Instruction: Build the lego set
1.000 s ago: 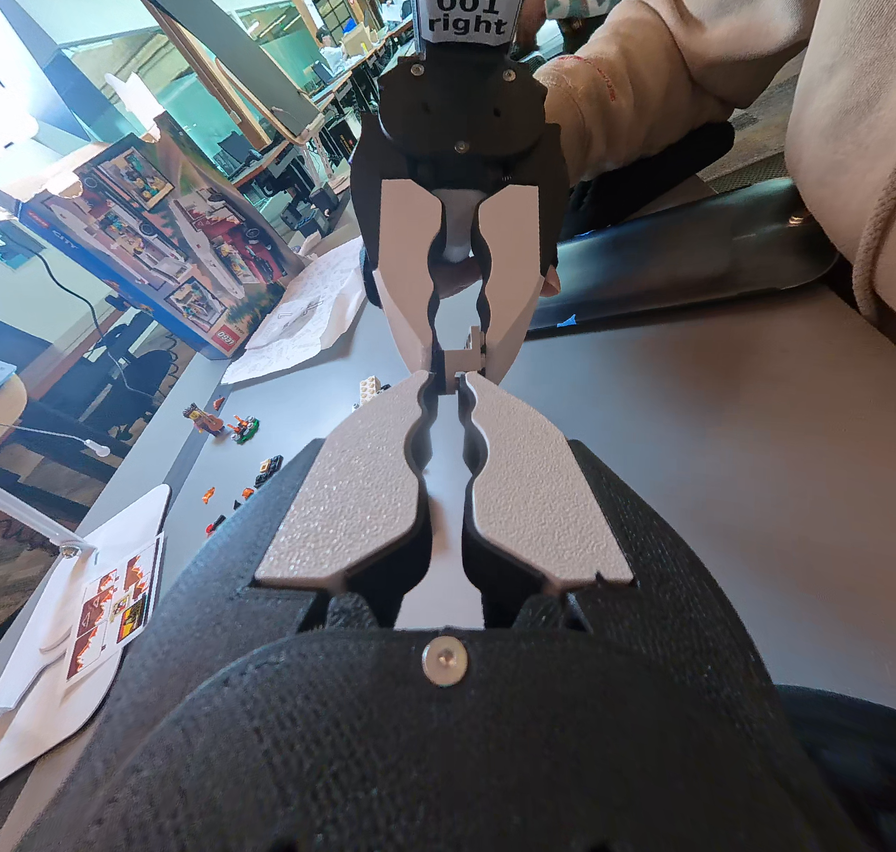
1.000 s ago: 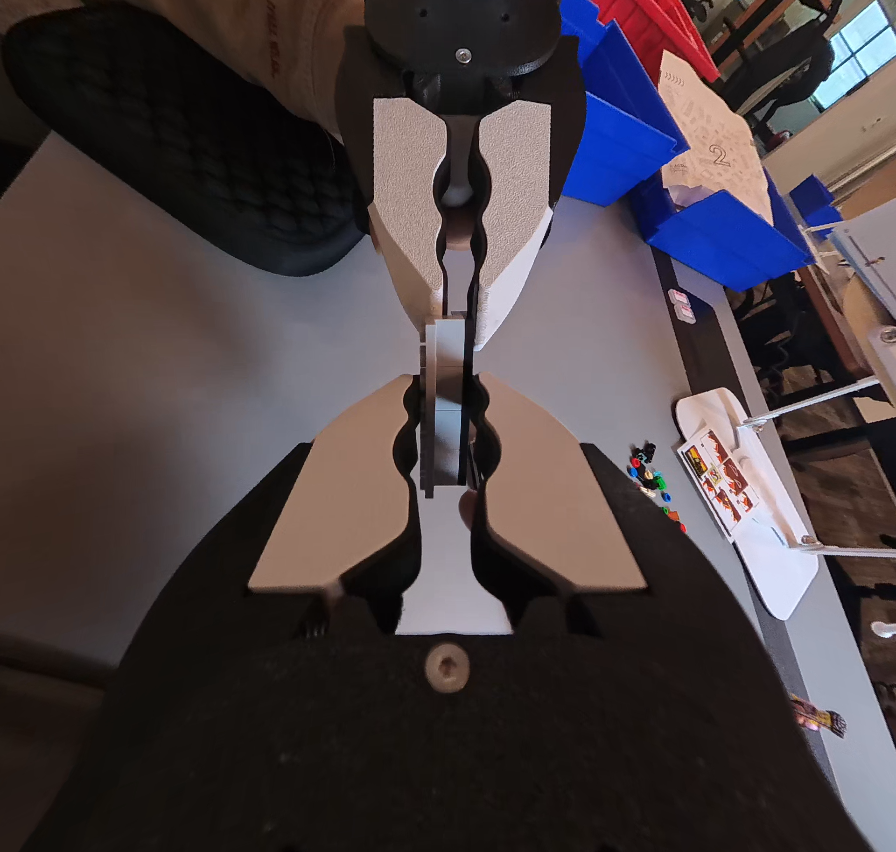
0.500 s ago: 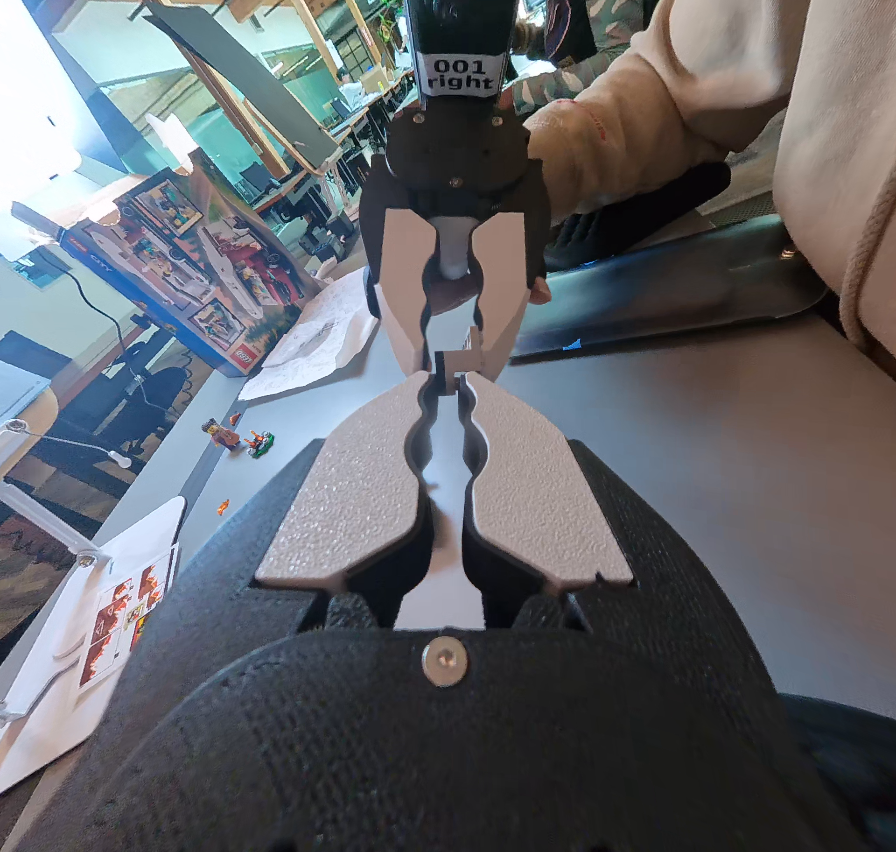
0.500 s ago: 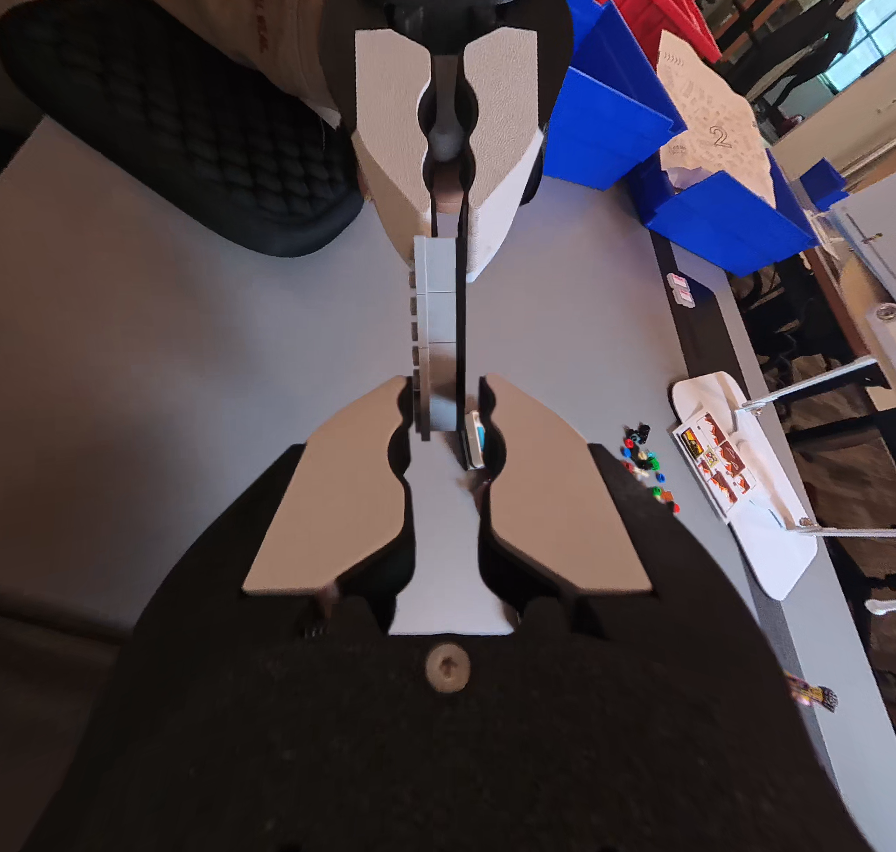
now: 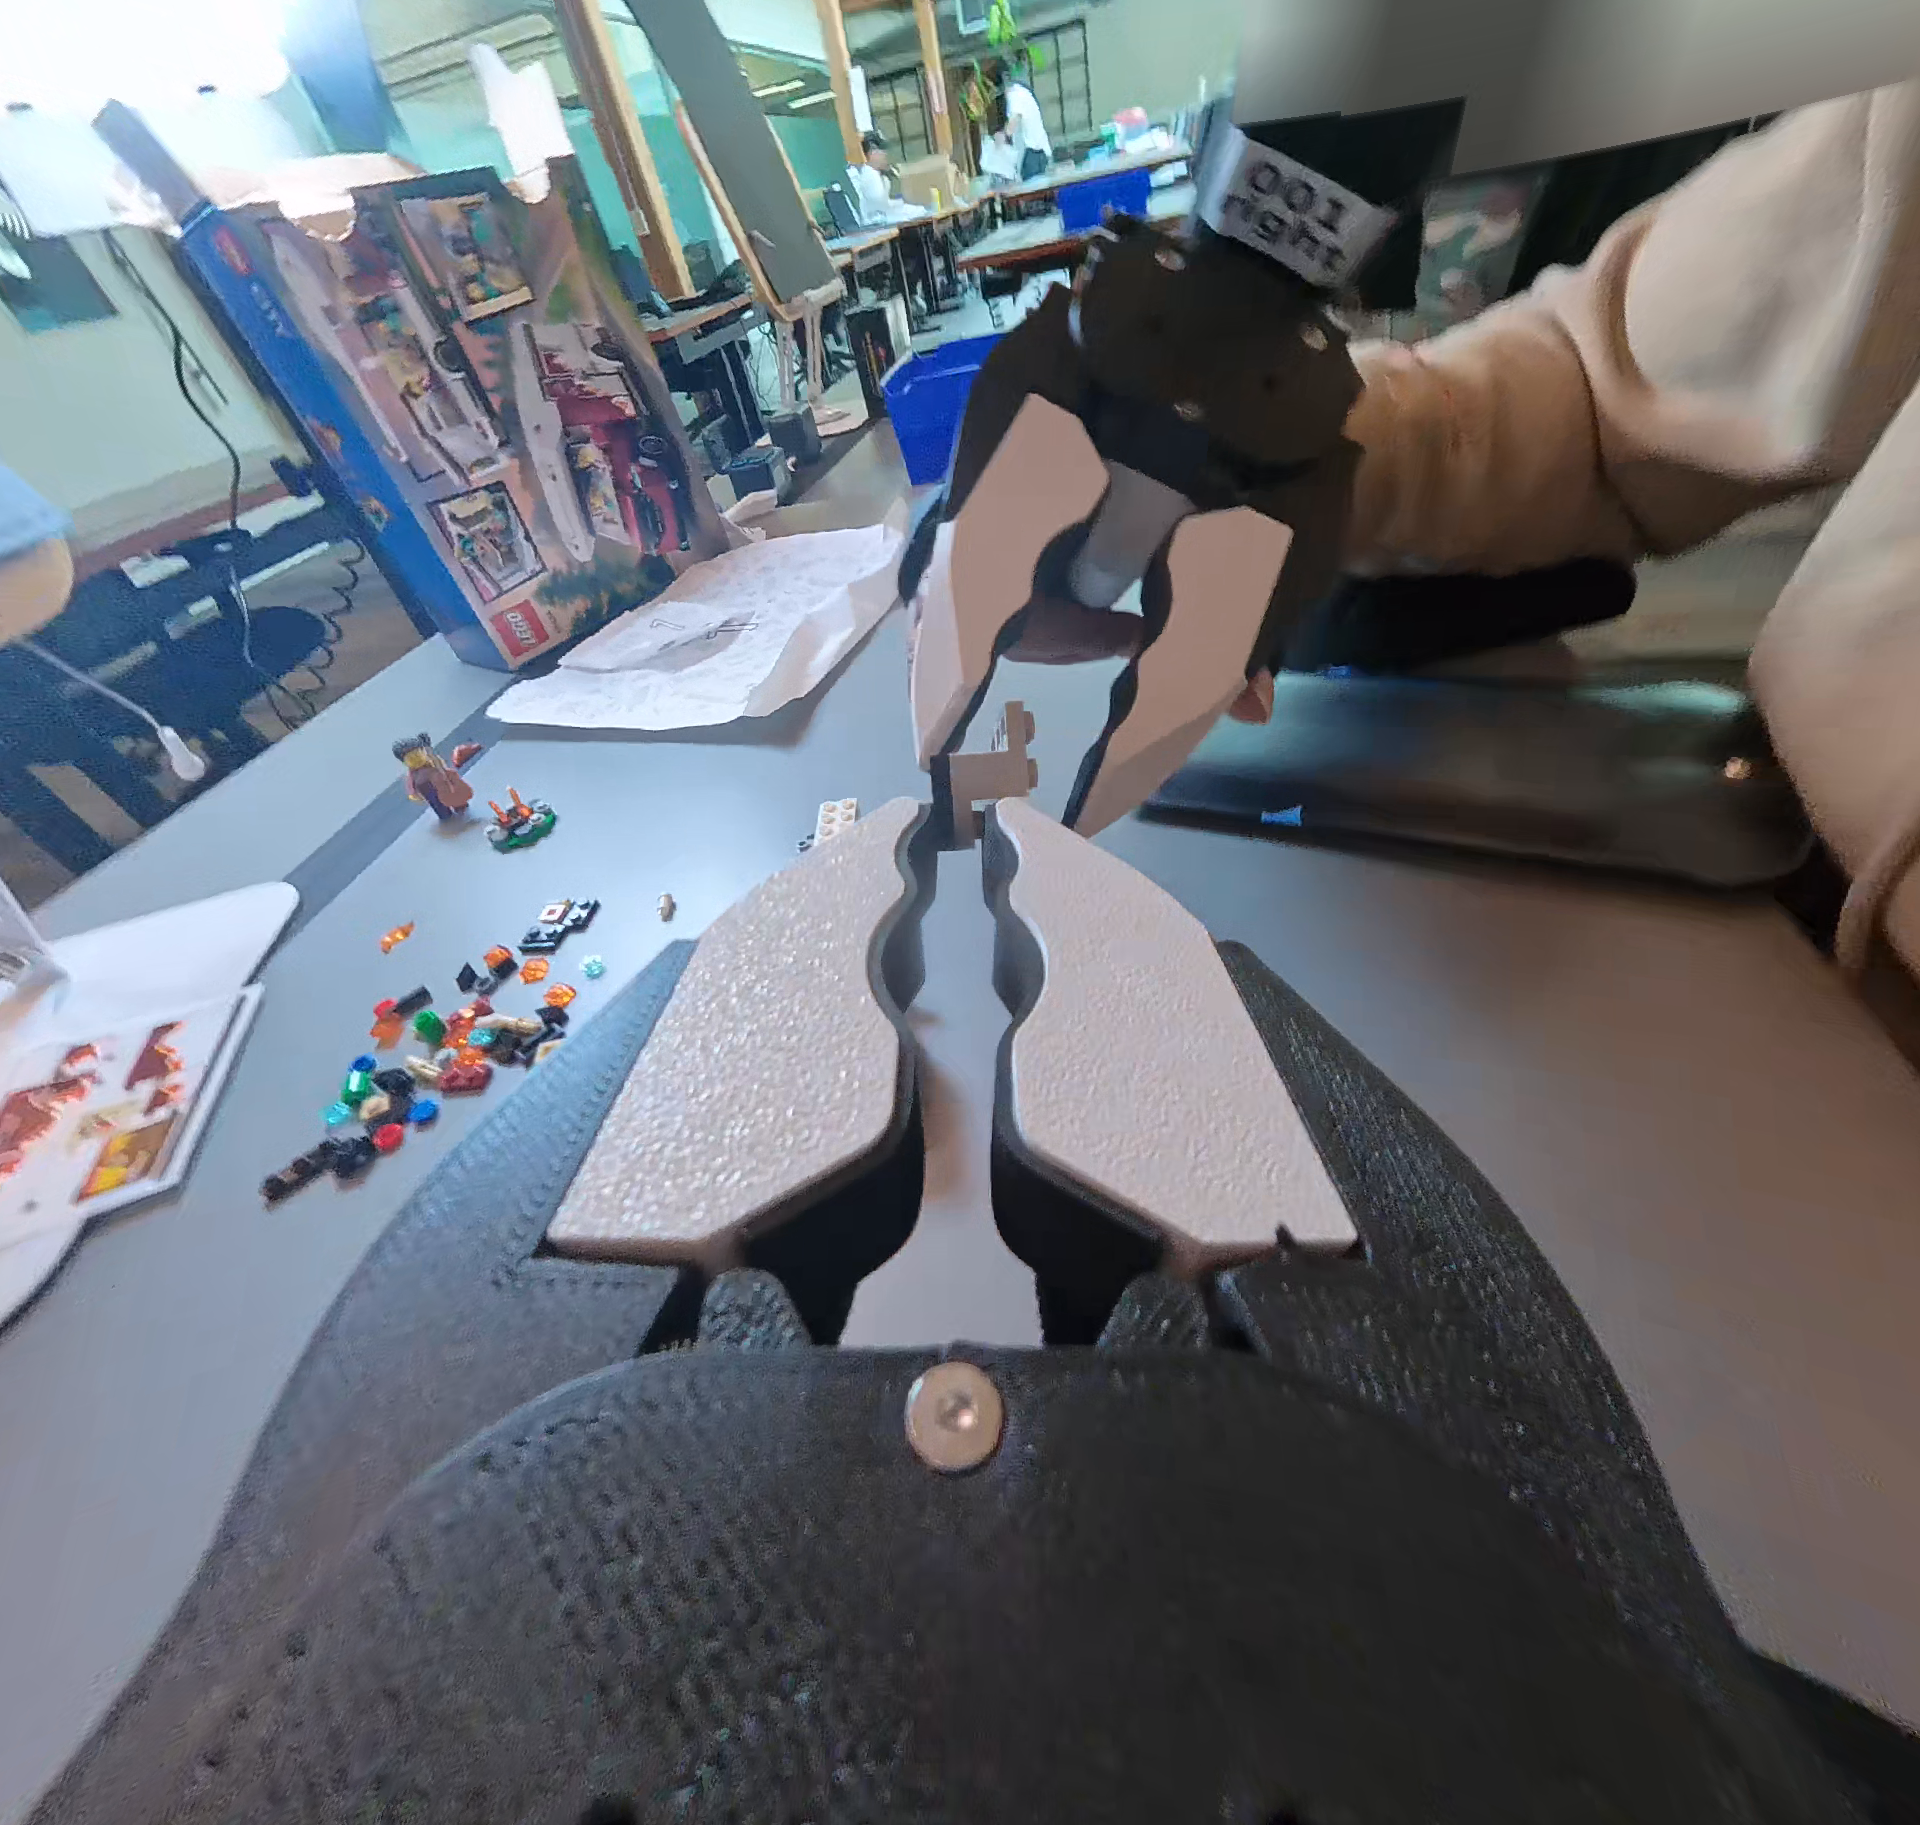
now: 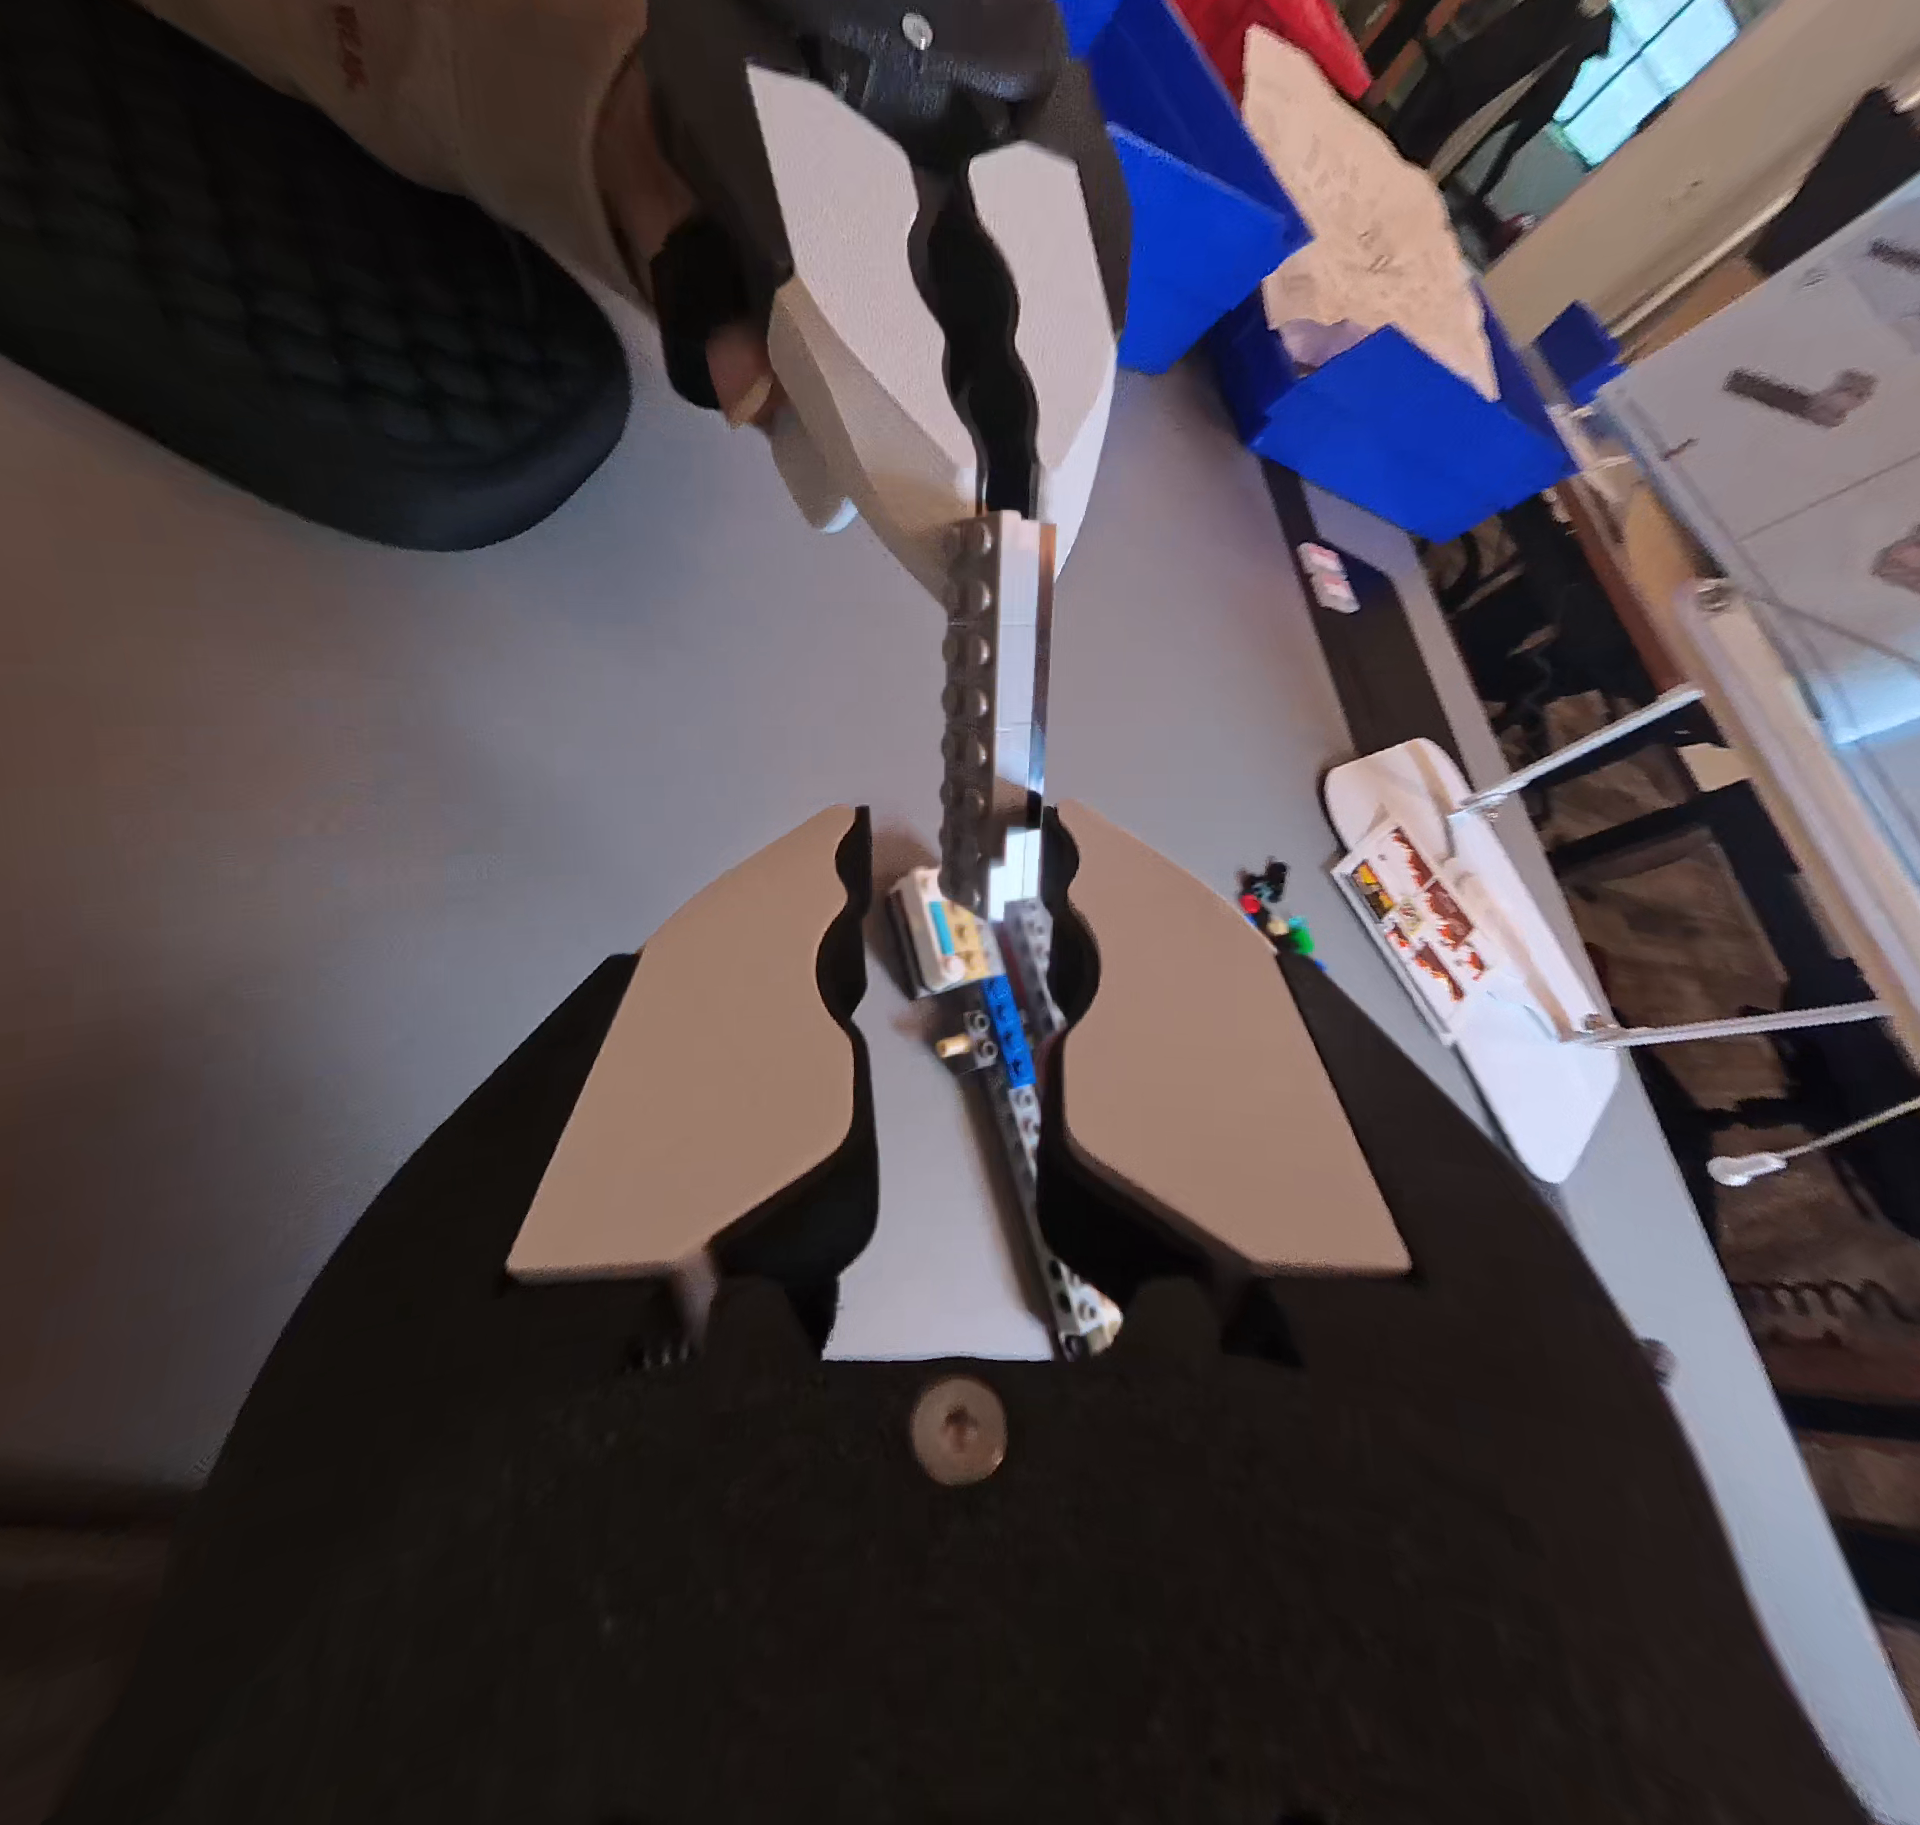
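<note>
Writing's there, just not much of it is sharp. There's a white label (image 5: 1294, 217) with black print on the body of the right gripper (image 5: 1003, 783). The big set box (image 5: 499, 425) has a brand logo at its bottom corner and lettering down its blue side. The paper bag (image 5: 717, 632) beside it has a printed mark. Another bag (image 6: 1361, 217) in the blue bin (image 6: 1392, 425) has printing too. The sleeve (image 6: 343, 30) has red lettering, too blurred to read.

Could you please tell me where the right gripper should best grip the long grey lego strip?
I would take the free near end of the long grey lego strip, coming straight along its length and closing on its studded face and the opposite one. The left gripper is shut on the far end; the open right gripper straddles the near one.
</note>
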A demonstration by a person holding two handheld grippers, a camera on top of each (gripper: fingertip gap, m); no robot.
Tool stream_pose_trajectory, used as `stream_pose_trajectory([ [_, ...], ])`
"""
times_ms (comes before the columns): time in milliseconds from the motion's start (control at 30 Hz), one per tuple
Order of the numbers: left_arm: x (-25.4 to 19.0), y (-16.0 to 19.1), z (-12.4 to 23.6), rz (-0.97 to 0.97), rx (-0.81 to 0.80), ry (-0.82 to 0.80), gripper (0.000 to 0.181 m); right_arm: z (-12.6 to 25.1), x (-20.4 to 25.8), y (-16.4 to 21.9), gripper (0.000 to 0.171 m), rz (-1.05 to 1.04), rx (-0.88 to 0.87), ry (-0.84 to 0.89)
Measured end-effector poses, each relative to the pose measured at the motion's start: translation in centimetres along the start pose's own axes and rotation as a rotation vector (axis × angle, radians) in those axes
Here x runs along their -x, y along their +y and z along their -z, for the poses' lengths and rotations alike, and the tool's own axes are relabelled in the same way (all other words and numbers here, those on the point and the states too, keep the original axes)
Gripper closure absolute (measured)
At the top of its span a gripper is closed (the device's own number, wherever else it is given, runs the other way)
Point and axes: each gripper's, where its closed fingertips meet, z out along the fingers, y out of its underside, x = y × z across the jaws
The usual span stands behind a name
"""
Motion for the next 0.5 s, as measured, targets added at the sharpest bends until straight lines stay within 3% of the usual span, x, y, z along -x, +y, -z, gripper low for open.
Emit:
stream_pose_trajectory([
  [200,0.7,-0.2,-0.6,0.226,-0.031,-0.023,0.173,-0.7,-1.8,-0.4,0.145,0.159,0.034,0.261],
  [500,1.3,0.4,-0.5,0.447,-0.081,0.022,0.173,-1.1,-2.2,0.1,0.147,0.064,0.017,0.239],
])
